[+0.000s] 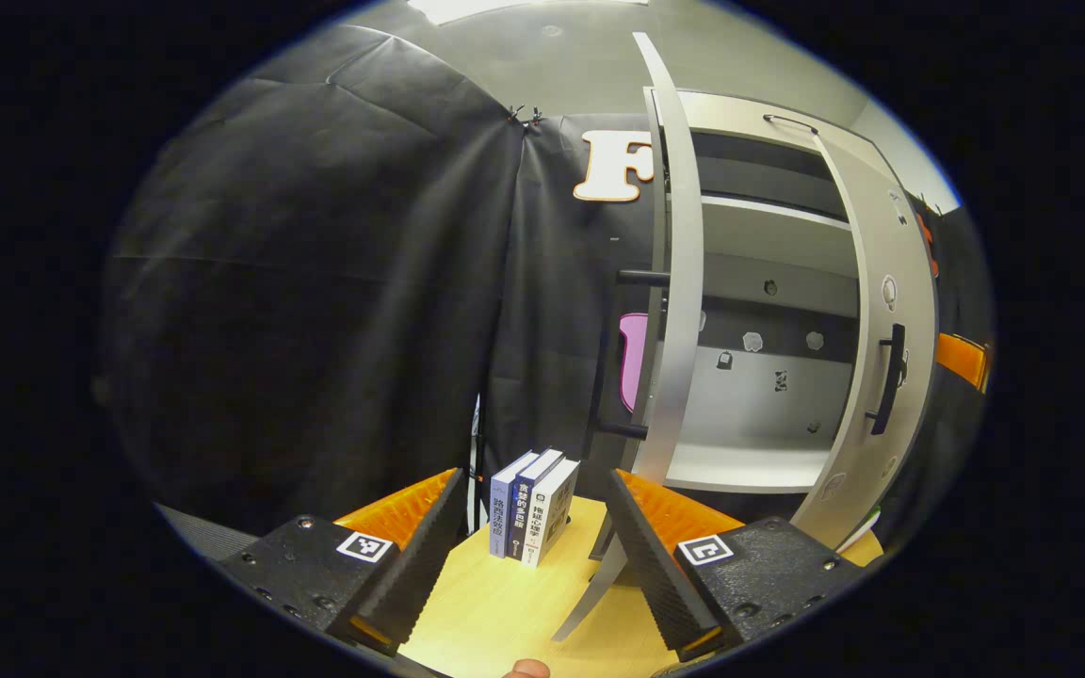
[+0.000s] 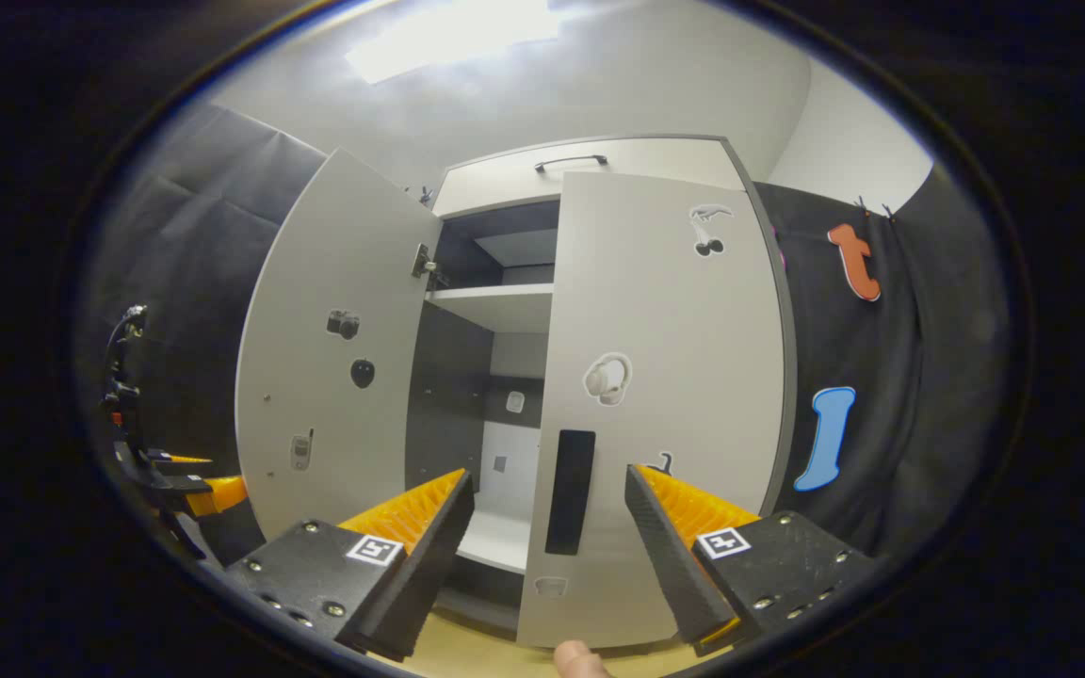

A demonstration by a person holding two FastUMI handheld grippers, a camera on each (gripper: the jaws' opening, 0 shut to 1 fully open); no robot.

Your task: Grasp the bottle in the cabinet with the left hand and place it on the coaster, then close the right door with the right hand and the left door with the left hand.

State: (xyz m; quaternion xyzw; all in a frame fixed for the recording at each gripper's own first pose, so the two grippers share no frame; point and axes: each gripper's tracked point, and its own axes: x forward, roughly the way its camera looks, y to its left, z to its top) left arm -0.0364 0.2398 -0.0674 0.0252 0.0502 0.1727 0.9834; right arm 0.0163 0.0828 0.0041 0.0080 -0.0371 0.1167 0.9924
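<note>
Left gripper view: I found my left gripper (image 1: pixel 535 551) spread, empty, beside the left door (image 1: pixel 679 282), which stood ajar; books (image 1: pixel 533 504) on the table (image 1: pixel 505 603).

Right gripper view: right gripper (image 2: pixel 550 537) released at the right door (image 2: pixel 665 395) — handle (image 2: pixel 571 490) between the fingers. I judged a flat push best. I could not locate the bottle or coaster.

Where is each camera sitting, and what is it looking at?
Left gripper view: rides on the left gripper, facing the edge of the open left door, with books on the table; a fingertip shows.
Right gripper view: rides on the right gripper, facing the right door and its handle; a fingertip shows.
Shared: the cabinet; both grippers open.
</note>
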